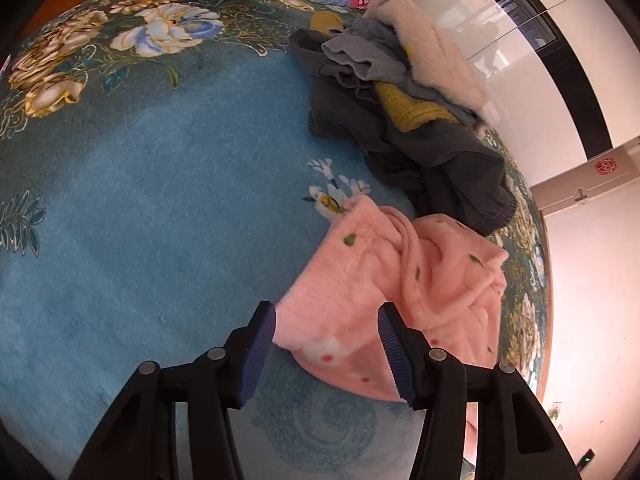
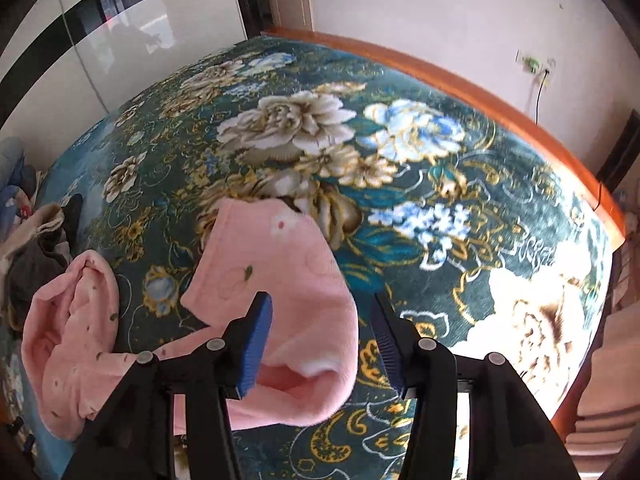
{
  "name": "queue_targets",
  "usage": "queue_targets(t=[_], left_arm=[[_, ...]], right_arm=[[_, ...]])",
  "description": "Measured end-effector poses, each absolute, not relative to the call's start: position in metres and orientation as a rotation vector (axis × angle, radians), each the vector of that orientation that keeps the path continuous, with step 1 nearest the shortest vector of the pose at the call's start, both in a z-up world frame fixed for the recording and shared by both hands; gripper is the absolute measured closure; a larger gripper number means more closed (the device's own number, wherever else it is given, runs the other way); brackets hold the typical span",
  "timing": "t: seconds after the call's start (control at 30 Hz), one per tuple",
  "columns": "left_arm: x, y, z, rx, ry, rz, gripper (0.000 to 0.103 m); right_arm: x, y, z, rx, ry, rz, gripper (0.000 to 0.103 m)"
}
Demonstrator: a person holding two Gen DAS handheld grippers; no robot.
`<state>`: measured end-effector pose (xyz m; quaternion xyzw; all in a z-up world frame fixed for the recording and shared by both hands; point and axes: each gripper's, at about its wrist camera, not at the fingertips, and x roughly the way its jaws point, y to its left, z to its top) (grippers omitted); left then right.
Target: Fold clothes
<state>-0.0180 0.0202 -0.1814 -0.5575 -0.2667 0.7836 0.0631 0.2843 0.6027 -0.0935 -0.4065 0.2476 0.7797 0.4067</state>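
While both your grippers, left (image 1: pixel 327 354) and right (image 2: pixel 322 346), hang spread and empty over the pink garment (image 1: pixel 394 296), it lies rumpled on the blanket (image 1: pixel 160 200). You look between grasps; next pinch two edges squarely.

Wide bare stretch of blue floral blanket (image 1: pixel 152 184) lying open left of the left gripper (image 1: pixel 328 352), pink fleece garment (image 1: pixel 384 280) bunching between its spread jaws, dark clothes pile (image 1: pixel 420 136) crowding the far right, wooden bed edge (image 2: pixel 500 108) bounding the blanket beyond
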Motion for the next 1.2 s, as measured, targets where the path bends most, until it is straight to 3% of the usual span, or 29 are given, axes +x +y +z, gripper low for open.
queue_targets(t=[0.2,0.53,0.63,0.67,0.7,0.73,0.97,1.13,1.2], left_arm=[[-0.031,0.026,-0.21,-1.641,-0.984,2.328,0.046],[-0.037,0.02,-0.221,-1.605,-0.895,2.398,0.04],[-0.044,0.028,-0.226,-1.602,-0.846,2.37,0.04],[-0.046,0.031,-0.227,-1.595,-0.833,2.357,0.04],[-0.048,0.034,-0.229,-1.588,-0.82,2.344,0.04],[-0.05,0.037,-0.23,-1.581,-0.808,2.331,0.04],[-0.069,0.05,-0.224,-1.496,-0.778,2.3,0.04],[-0.082,0.061,-0.221,-1.508,-0.792,2.238,0.042],[-0.085,0.068,-0.22,-1.533,-0.756,2.232,0.046]], right_arm=[[0.184,0.52,-0.099,-1.161,0.744,2.285,0.051],[-0.036,0.316,-0.163,-1.685,0.925,2.664,0.051],[-0.045,0.327,-0.178,-1.706,0.947,2.573,0.051],[-0.049,0.331,-0.183,-1.713,0.954,2.542,0.061],[-0.052,0.335,-0.188,-1.719,0.961,2.512,0.086],[-0.055,0.338,-0.193,-1.725,0.967,2.482,0.097],[0.015,0.438,-0.138,-1.387,0.954,2.476,0.097],[0.096,0.517,-0.098,-1.196,0.543,2.222,0.098],[0.128,0.548,-0.099,-1.175,0.534,2.097,0.098]])
